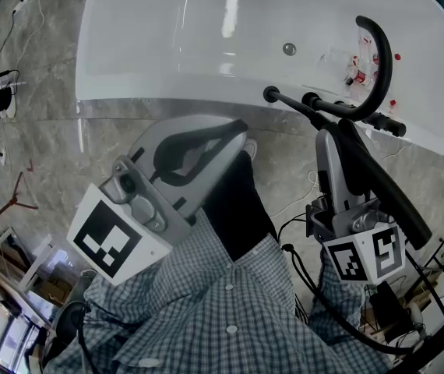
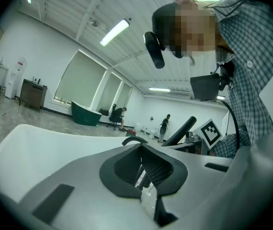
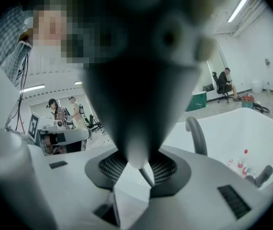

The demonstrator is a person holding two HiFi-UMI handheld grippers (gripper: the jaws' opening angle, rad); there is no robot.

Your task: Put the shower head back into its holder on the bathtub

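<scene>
Looking steeply down from the person's head, a white bathtub (image 1: 167, 53) fills the top of the frame, with a grey marble-look floor (image 1: 51, 131) in front of it. A black faucet fitting sits on the near rim toward the right: a tall arched spout (image 1: 384, 61) with two black knobs (image 1: 272, 94) beside it on a low bar. The right gripper (image 1: 333, 135) points up toward this fitting. Its jaws are clamped on the black, stick-shaped shower head (image 1: 393, 201). The shower head's long axis runs diagonally, from the jaw tips just short of the rim back toward the lower right, past the gripper's marker cube (image 1: 366, 259). In the right gripper view the shower head (image 3: 136, 80) is a dark cone that narrows down into the closed jaws of the right gripper (image 3: 136, 169), with the arched spout (image 3: 196, 135) and the tub's interior (image 3: 232, 128) just beyond. The frames do not show which end is the spray face, or which part of the fitting is the holder. The left gripper (image 1: 237, 131) is over the floor, well to the left of the fitting. In the left gripper view, its jaws (image 2: 143, 176) are together with nothing between them. The right gripper is clearly the nearer one. The holder probably lies straight ahead of its tips, so the coming move likely means carrying the shower head forward along its own axis onto the rim fitting.
</scene>
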